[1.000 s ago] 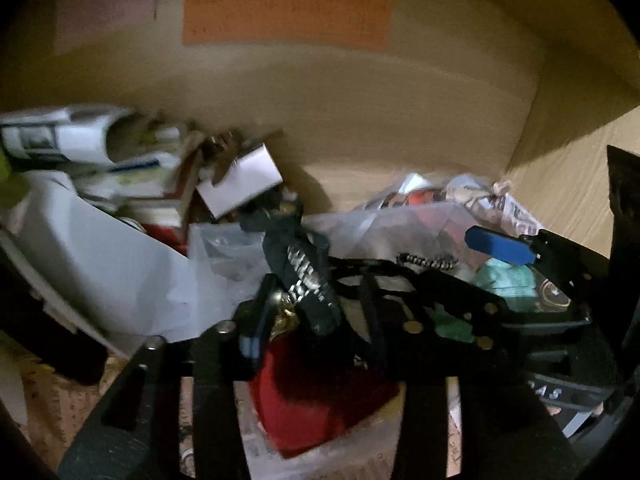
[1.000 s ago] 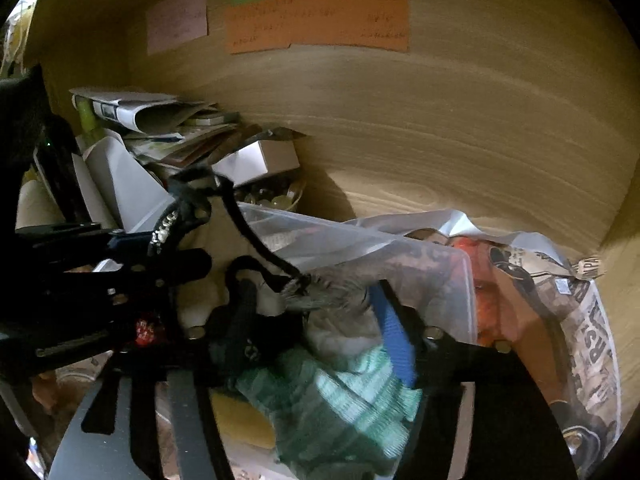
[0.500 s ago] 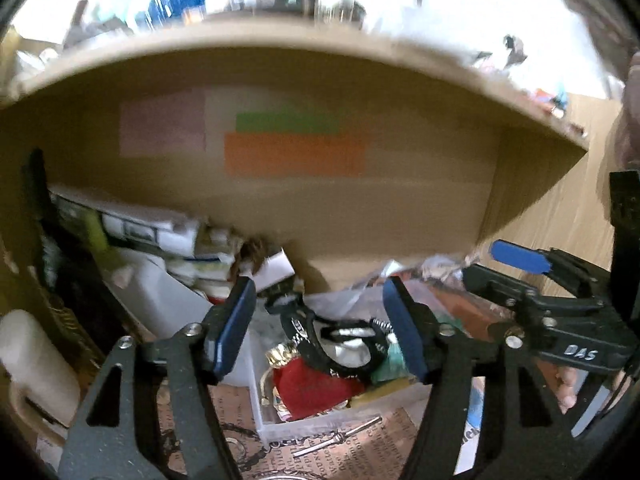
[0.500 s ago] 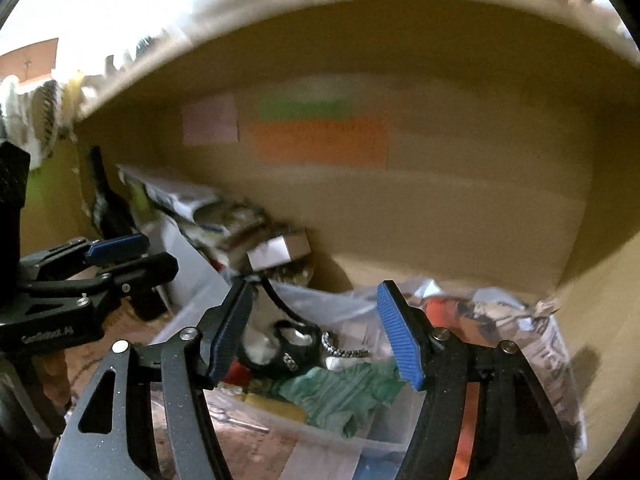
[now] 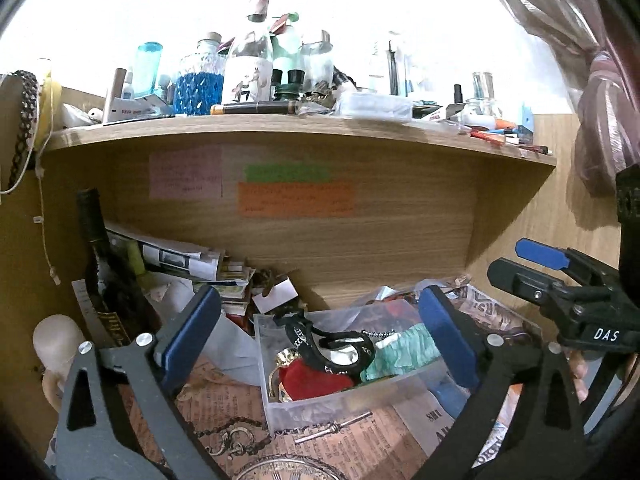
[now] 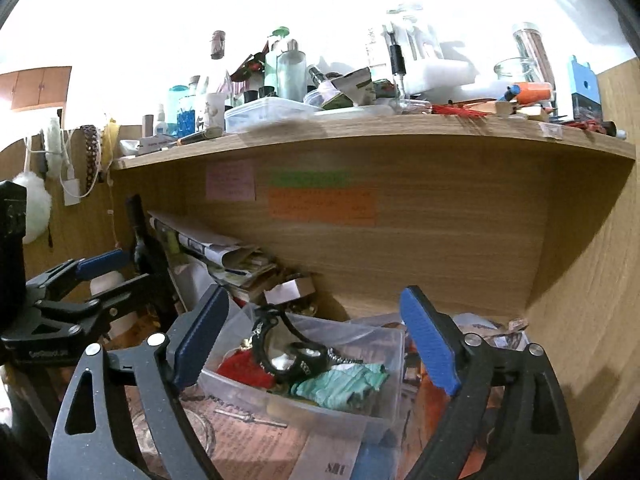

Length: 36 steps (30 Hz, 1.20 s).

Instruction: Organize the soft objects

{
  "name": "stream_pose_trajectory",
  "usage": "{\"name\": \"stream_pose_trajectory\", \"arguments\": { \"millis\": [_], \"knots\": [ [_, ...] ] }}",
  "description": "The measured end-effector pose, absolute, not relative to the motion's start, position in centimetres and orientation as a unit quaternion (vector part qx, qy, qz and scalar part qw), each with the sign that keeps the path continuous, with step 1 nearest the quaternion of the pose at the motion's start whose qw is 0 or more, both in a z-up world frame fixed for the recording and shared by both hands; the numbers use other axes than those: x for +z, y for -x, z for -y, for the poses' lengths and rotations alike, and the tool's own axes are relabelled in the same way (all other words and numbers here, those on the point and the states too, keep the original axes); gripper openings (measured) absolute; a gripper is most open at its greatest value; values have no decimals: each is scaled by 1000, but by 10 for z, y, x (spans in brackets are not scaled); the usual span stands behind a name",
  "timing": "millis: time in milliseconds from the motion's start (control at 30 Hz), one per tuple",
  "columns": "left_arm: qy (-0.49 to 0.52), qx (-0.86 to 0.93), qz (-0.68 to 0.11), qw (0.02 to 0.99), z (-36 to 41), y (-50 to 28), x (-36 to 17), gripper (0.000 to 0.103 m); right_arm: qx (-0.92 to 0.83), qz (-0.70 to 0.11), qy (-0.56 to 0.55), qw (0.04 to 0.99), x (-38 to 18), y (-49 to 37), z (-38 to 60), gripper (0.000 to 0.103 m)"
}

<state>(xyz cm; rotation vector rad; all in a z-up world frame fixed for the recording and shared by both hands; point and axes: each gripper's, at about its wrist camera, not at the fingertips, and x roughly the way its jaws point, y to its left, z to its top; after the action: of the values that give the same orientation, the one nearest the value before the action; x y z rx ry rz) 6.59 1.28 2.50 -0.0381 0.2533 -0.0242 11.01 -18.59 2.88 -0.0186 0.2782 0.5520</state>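
Both the left gripper and right gripper have drawn back from the clear plastic bin at lower centre, jaws wide and empty, leaving the green cloth, red pouch and black strap deposited inside, so this placement appears complete.

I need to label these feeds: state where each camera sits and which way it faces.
Left wrist: on the left hand-held gripper, facing the shelf nook and clear bin; its open fingers frame the bin, right hand-held gripper at right edge.
Right wrist: on the right hand-held gripper, same direction; open fingers, left hand-held gripper at left edge.
Shared: bin, green cloth, orange note.
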Motion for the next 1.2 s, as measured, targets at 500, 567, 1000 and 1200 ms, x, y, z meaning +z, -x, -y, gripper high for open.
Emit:
{"name": "stream_pose_trajectory", "arguments": {
  "millis": [500,567,1000,1200],
  "knots": [
    [17,-12,-121,992,-8,-56,21,103,265,-131,-3,955,26,-97,196,103],
    [17,-13,-122,992,-8,-56,21,103,267,-129,-4,955,27,-95,196,103],
    [18,-13,-124,992,-9,-58,20,103,271,-121,-6,955,29,-91,196,103],
    [18,-11,-125,992,-7,-59,20,103,270,-122,-7,955,29,-91,196,103]
  ]
}}
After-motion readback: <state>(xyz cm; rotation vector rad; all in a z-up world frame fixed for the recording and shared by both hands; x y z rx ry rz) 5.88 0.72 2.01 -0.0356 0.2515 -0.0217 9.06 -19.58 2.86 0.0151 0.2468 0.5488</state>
